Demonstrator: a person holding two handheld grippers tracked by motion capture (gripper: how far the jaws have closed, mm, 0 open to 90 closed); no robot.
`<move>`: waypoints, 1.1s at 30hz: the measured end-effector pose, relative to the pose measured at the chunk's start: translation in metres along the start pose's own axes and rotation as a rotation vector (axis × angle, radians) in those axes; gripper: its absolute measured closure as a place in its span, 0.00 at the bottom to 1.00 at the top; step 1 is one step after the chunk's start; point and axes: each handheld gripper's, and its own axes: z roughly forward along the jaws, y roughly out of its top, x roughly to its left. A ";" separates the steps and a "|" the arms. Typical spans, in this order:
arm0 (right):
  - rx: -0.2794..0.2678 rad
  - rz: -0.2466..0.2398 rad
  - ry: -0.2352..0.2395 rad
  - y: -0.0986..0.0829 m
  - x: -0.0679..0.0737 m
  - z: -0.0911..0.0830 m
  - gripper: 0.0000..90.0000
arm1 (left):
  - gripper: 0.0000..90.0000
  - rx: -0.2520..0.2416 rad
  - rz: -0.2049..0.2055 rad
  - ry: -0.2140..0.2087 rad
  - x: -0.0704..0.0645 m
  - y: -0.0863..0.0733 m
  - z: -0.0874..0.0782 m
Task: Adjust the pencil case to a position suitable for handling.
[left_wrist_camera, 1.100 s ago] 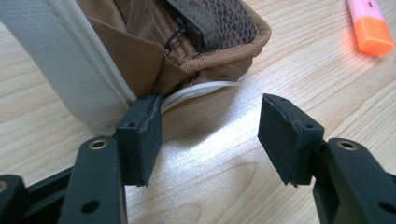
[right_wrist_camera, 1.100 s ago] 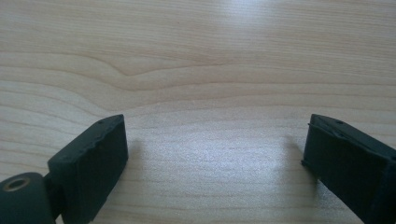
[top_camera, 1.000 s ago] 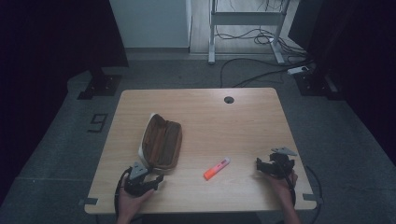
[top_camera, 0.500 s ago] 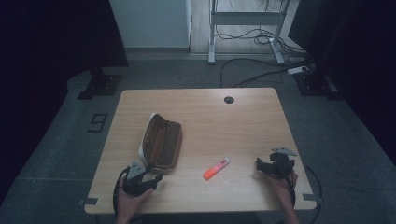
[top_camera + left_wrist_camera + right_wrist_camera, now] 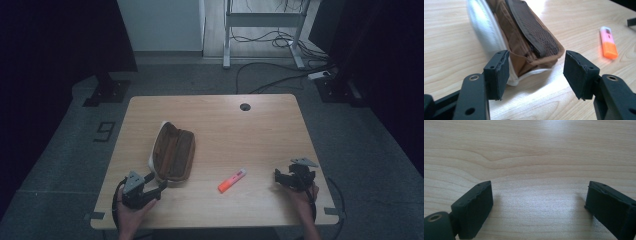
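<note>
The left gripper (image 5: 536,75) is released, jaws spread either side of the near end of the open brown case (image 5: 524,37), which lies left of centre on the table (image 5: 260,125); the step looks like a grasp on that end; best to ease in until the rim sits between the pads, then close squarely; the marker (image 5: 231,180) lies beside it; the right gripper (image 5: 539,205) is released over bare wood.

Left claw (image 5: 159,184) nearer pouch (image 5: 172,156) (slightly)
</note>
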 end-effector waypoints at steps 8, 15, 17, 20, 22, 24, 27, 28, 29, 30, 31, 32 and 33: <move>0.000 0.000 -0.001 0.000 0.000 0.000 0.08 | 0.30 -0.046 -0.050 0.058 0.012 0.006 -0.014; -0.001 0.001 -0.001 0.000 0.000 0.000 0.08 | 0.28 -0.061 -0.089 0.094 0.024 0.005 -0.018; -0.001 0.000 -0.002 0.000 0.000 0.000 0.08 | 0.28 -0.058 -0.093 0.102 0.027 0.005 -0.017; -0.002 0.000 -0.002 0.000 0.000 0.000 0.09 | 0.28 -0.058 -0.100 0.105 0.029 0.005 -0.016; -0.002 0.001 -0.002 0.000 0.000 0.000 0.09 | 0.28 -0.058 -0.101 0.104 0.030 0.006 -0.014; -0.002 0.000 -0.002 0.000 0.000 0.000 0.09 | 0.28 -0.056 -0.101 0.104 0.030 0.007 -0.012; -0.002 -0.001 -0.002 0.000 0.000 0.000 0.09 | 0.27 -0.049 -0.093 0.106 0.029 0.010 -0.003; -0.002 -0.001 -0.002 0.000 0.000 0.000 0.09 | 0.27 -0.046 -0.090 0.107 0.028 0.011 -0.001; -0.002 -0.001 -0.002 0.000 0.000 0.000 0.09 | 0.27 -0.046 -0.090 0.107 0.028 0.011 -0.001; -0.002 0.000 -0.003 0.000 0.000 0.000 0.09 | 0.27 -0.036 -0.084 0.111 0.028 0.014 0.005; -0.002 0.000 -0.003 0.000 0.000 0.000 0.09 | 0.27 -0.031 -0.082 0.114 0.029 0.015 0.008; -0.002 0.000 -0.003 0.000 0.000 0.000 0.09 | 0.27 -0.031 -0.082 0.114 0.029 0.015 0.008; -0.003 0.000 -0.003 0.000 0.000 0.000 0.09 | 0.27 -0.028 -0.082 0.117 0.029 0.018 0.011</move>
